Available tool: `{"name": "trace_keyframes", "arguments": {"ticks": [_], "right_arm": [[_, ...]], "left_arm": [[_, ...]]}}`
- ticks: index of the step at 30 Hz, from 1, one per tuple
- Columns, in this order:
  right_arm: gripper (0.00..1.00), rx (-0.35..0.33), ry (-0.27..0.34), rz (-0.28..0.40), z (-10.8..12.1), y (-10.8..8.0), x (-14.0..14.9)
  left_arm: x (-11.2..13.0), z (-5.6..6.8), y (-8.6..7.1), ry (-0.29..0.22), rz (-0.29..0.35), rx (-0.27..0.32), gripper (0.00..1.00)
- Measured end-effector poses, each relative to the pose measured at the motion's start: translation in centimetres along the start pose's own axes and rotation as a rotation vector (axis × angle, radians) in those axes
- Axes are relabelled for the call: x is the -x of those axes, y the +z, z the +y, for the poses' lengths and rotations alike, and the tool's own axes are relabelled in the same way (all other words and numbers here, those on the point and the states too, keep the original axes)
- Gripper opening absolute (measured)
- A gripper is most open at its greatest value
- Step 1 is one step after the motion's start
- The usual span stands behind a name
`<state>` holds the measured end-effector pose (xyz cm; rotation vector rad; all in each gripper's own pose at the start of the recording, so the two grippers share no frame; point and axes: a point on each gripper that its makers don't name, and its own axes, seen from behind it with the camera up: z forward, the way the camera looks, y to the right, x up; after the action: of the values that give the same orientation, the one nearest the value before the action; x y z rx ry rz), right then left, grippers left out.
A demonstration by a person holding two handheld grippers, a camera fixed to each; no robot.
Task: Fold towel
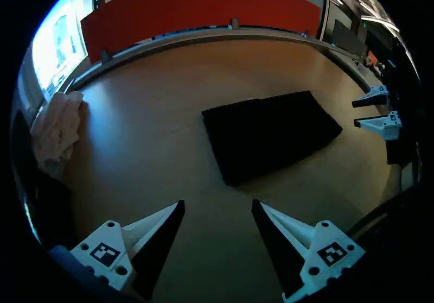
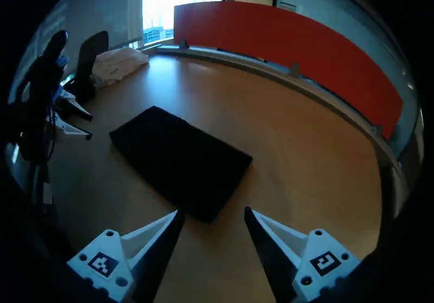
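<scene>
Lying flat on the light wooden table (image 1: 152,140) is one black folded rectangular towel (image 1: 271,137). It sits right of centre in the left gripper view, with its long axis running left to right and rising a little toward the right.

In the right gripper view the towel (image 2: 179,162) lies at centre, its long axis running from upper left to lower right. Its near corner shows in the gap between the tips of the right gripper (image 2: 212,210).

There are two grippers, each with two white-and-black fingers held apart and nothing between them:
- The left gripper (image 1: 217,202) is at the bottom of its own view, and at the left edge of the other (image 2: 90,128).
- The right gripper (image 1: 355,113) is at the right edge of the left gripper view.

The only print is a square black-and-white coded marker on each near finger – a pattern, not words.

One pale crumpled cloth heap (image 1: 57,126) sits at the table's far-left edge, well apart from the towel. One long red panel (image 1: 200,10) stands across the top.
</scene>
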<state>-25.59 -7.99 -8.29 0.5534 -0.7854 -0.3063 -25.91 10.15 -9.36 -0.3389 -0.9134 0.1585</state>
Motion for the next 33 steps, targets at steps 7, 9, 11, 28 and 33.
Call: {"name": "trace_keyframes", "arguments": {"ticks": [7, 9, 11, 28, 33], "right_arm": [[0.85, -0.036, -0.053, -0.013, -0.1, 0.8, -0.2], [0.85, -0.048, -0.068, -0.017, -0.3, 1.1, -0.3], [0.85, -0.057, -0.081, -0.019, -0.5, 1.4, -0.4], [0.85, -0.109, -0.156, -0.052, -1.3, 2.9, -0.7], [0.83, -0.126, -0.176, -0.081, -1.3, 3.3, 0.5]], "left_arm": [[1.8, -0.4, -2.4, -0.057, 0.013, -0.027, 0.91], [2.5, -0.7, -3.2, -0.078, 0.017, -0.039, 0.91], [3.2, -0.9, -3.9, -0.099, 0.017, -0.05, 0.91], [6.0, -1.8, -6.9, -0.191, 0.023, -0.105, 0.91], [6.6, -2.0, -7.6, -0.21, 0.022, -0.116, 0.91]]}}
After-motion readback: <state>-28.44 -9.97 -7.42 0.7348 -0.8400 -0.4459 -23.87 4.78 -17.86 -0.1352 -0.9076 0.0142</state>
